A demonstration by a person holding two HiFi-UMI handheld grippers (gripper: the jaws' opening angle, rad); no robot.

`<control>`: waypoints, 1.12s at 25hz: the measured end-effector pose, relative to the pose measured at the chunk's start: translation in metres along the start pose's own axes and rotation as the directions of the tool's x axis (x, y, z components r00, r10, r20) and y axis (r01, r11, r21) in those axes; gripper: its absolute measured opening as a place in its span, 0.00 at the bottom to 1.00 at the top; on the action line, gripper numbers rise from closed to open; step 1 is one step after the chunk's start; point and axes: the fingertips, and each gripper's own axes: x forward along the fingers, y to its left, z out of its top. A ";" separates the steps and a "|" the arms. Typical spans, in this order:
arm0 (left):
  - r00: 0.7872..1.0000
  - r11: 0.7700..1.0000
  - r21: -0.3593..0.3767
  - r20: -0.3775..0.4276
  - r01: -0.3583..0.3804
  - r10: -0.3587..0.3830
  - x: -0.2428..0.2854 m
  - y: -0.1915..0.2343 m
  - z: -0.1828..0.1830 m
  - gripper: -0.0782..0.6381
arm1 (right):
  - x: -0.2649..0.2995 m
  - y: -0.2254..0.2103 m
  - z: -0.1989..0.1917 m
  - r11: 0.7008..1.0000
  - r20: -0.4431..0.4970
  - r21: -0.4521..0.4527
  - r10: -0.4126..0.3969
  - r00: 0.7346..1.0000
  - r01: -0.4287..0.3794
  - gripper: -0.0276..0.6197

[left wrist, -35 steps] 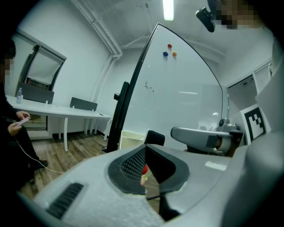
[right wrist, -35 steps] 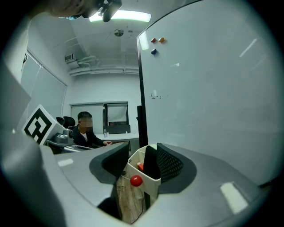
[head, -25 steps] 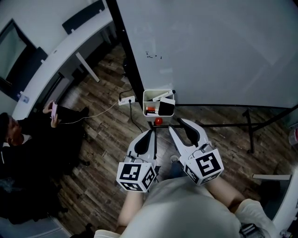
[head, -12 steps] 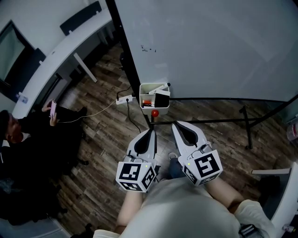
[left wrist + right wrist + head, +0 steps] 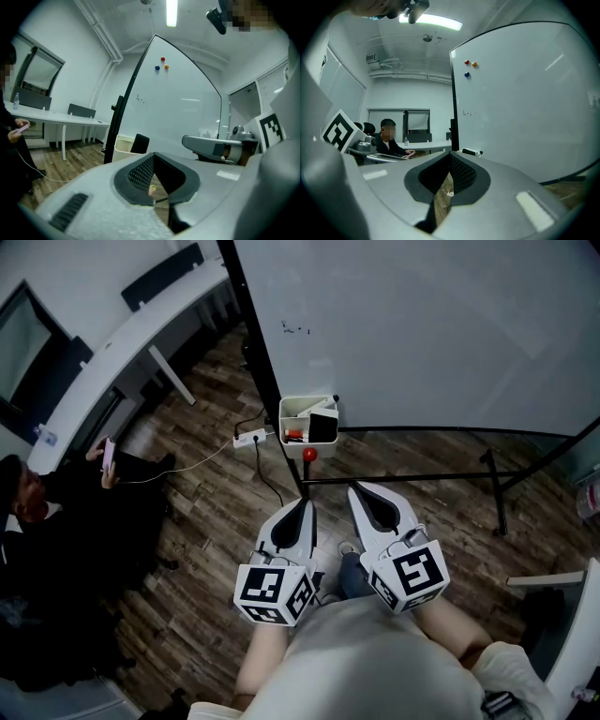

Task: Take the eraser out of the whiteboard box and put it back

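Shows the eraser (image 5: 323,427) upright at the right end of the box (image 5: 287,418). Places the box at the lower left corner of the whiteboard (image 5: 422,324), just above a red knob (image 5: 308,454). Finds both grippers side by side over the wood floor (image 5: 206,512), well apart from the box: left gripper (image 5: 302,509) with jaws pressed together on nothing, right gripper (image 5: 359,491) likewise closed and empty.

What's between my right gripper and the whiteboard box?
Head view: wood floor, the stand's black bar and a red knob separate the right gripper from the whiteboard box.
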 end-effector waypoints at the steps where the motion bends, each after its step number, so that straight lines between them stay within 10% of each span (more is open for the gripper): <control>1: 1.000 1.000 0.002 0.000 0.001 -0.001 -0.002 -0.001 0.000 0.11 | -0.001 0.001 0.000 1.000 0.001 -0.001 -0.001 1.000 0.001 0.05; 28: 1.000 1.000 0.015 0.000 0.007 -0.007 -0.046 -0.007 -0.013 0.11 | -0.032 0.034 -0.014 1.000 -0.011 0.000 -0.013 1.000 0.013 0.05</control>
